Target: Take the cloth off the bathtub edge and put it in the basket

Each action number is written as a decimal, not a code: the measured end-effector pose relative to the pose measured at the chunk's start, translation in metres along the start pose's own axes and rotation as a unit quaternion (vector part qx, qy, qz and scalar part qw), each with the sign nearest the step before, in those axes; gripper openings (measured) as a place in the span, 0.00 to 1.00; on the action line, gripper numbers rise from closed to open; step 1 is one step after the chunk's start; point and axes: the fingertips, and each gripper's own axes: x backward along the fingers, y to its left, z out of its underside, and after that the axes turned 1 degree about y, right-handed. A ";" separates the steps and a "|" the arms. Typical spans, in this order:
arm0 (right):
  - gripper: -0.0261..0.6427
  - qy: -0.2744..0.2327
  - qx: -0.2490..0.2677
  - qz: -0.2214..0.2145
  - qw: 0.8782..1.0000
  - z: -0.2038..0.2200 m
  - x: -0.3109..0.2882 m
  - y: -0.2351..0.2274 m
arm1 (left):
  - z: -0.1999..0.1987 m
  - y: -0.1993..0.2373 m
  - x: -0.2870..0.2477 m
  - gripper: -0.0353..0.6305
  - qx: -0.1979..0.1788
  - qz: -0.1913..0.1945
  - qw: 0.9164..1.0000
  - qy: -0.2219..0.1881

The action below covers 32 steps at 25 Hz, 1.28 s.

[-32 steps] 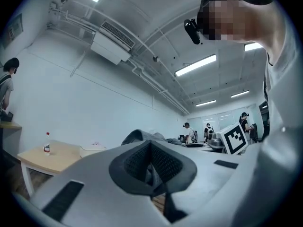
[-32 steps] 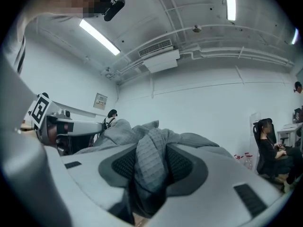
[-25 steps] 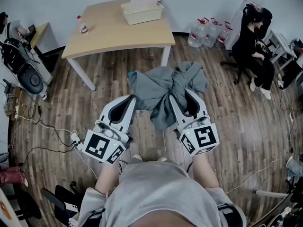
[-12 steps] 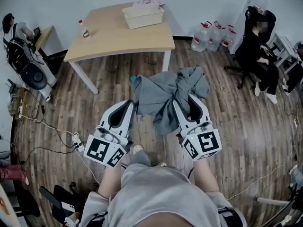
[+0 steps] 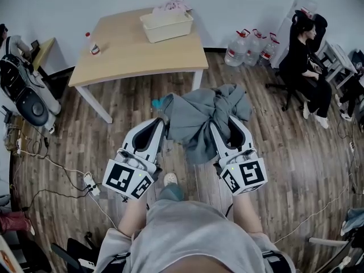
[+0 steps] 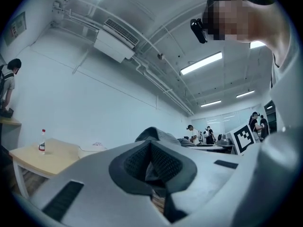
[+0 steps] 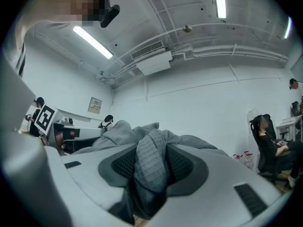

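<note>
Grey cloth (image 5: 199, 115) hangs bunched between two hand-held grippers, up off the wooden floor (image 5: 114, 124) and in front of the person's body. It is not in the basket.

The left gripper (image 5: 157, 124) meets the cloth at its left edge. In the left gripper view its jaws are pinched nearly together on a thin fold of the fabric, with the rest of the cloth rising as a hump just beyond them.

The right gripper (image 5: 228, 124) is at the cloth's right side, its tips hidden under the folds. In the right gripper view its jaws are clenched on a thick ribbed wad of the cloth, which fills the gap between the pads (image 7: 182, 164) and spills down below them.

Beyond the cloth stands a light wooden table (image 5: 142, 50) against the wall. The pale rectangular basket (image 5: 166, 30) sits near the table's far edge (something light and crumpled already lies in it), well apart from the cloth. A small bottle (image 5: 95, 47) stands upright toward the table's left end.

To the right, several large water jugs (image 5: 250, 47) are grouped by the wall, and a seated person (image 5: 304, 61) in dark clothes sits beside them.
</note>
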 end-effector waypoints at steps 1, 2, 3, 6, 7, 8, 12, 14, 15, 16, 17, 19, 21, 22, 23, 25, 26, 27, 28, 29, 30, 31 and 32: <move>0.29 -0.001 0.001 0.004 1.000 0.000 -0.010 -0.002 | -0.001 0.009 -0.007 0.05 -0.002 0.004 1.000 -0.001; 0.29 -0.002 0.000 0.008 1.000 0.000 -0.020 -0.004 | -0.003 0.018 -0.013 0.05 -0.005 0.007 1.000 -0.002; 0.29 -0.003 -0.001 0.012 1.000 0.001 -0.031 -0.006 | -0.004 0.028 -0.018 0.05 -0.008 0.009 1.000 -0.003; 0.29 -0.008 0.003 0.018 1.000 0.000 -0.062 -0.009 | -0.005 0.056 -0.033 0.05 -0.017 0.015 1.000 -0.003; 0.29 -0.009 0.003 0.020 1.000 0.000 -0.071 -0.011 | -0.005 0.065 -0.039 0.05 -0.020 0.017 1.000 -0.002; 0.29 -0.010 0.003 0.023 1.000 0.000 -0.081 -0.012 | -0.005 0.074 -0.043 0.05 -0.022 0.019 1.000 -0.001; 0.29 -0.012 -0.001 0.035 0.999 0.003 -0.117 -0.013 | -0.006 0.109 -0.058 0.05 -0.028 0.028 0.999 0.004; 0.29 -0.012 0.002 0.037 0.999 0.004 -0.132 -0.011 | -0.005 0.124 -0.064 0.05 -0.032 0.031 0.999 0.006; 0.29 -0.011 0.002 0.038 0.999 0.005 -0.138 -0.011 | -0.003 0.130 -0.066 0.05 -0.033 0.032 0.999 0.008; 0.29 -0.011 0.001 0.040 0.999 0.007 -0.144 -0.011 | -0.002 0.136 -0.068 0.05 -0.032 0.033 0.999 0.009; 0.29 -0.009 0.000 0.041 0.999 0.008 -0.148 -0.010 | 0.000 0.141 -0.070 0.05 -0.028 0.033 0.999 0.009; 0.29 -0.004 0.001 0.040 0.999 0.011 -0.156 -0.011 | 0.001 0.148 -0.074 0.05 -0.017 0.036 0.999 0.006; 0.29 0.000 0.001 0.039 0.999 0.011 -0.163 -0.014 | 0.002 0.154 -0.081 0.05 -0.013 0.037 0.999 0.006; 0.29 0.001 0.000 0.039 0.999 0.011 -0.167 -0.016 | 0.003 0.157 -0.085 0.05 -0.012 0.036 0.999 0.009; 0.29 0.001 -0.001 0.039 0.999 0.011 -0.171 -0.019 | 0.004 0.160 -0.089 0.05 -0.010 0.035 0.999 0.011; 0.29 0.002 -0.004 0.038 0.999 0.014 -0.179 -0.026 | 0.007 0.166 -0.098 0.05 -0.006 0.034 0.999 0.012; 0.29 0.002 -0.005 0.038 0.999 0.016 -0.184 -0.030 | 0.009 0.169 -0.102 0.05 -0.005 0.032 0.999 0.013; 0.29 0.003 -0.007 0.037 0.999 0.018 -0.188 -0.034 | 0.010 0.172 -0.107 0.05 -0.006 0.030 0.999 0.013; 0.29 0.003 -0.007 0.034 0.999 0.019 -0.194 -0.039 | 0.011 0.175 -0.112 0.05 -0.006 0.027 1.000 0.013; 0.29 0.003 -0.008 0.031 0.999 0.020 -0.200 -0.043 | 0.012 0.179 -0.117 0.05 -0.007 0.023 1.000 0.014; 0.29 0.002 -0.008 0.028 1.000 0.021 -0.206 -0.048 | 0.013 0.183 -0.123 0.05 -0.006 0.019 1.000 0.015; 0.29 0.002 -0.009 0.025 1.000 0.021 -0.213 -0.054 | 0.014 0.187 -0.130 0.05 -0.006 0.015 1.000 0.015; 0.29 0.002 -0.009 0.021 1.000 0.021 -0.221 -0.059 | 0.014 0.191 -0.137 0.05 -0.006 0.012 1.000 0.015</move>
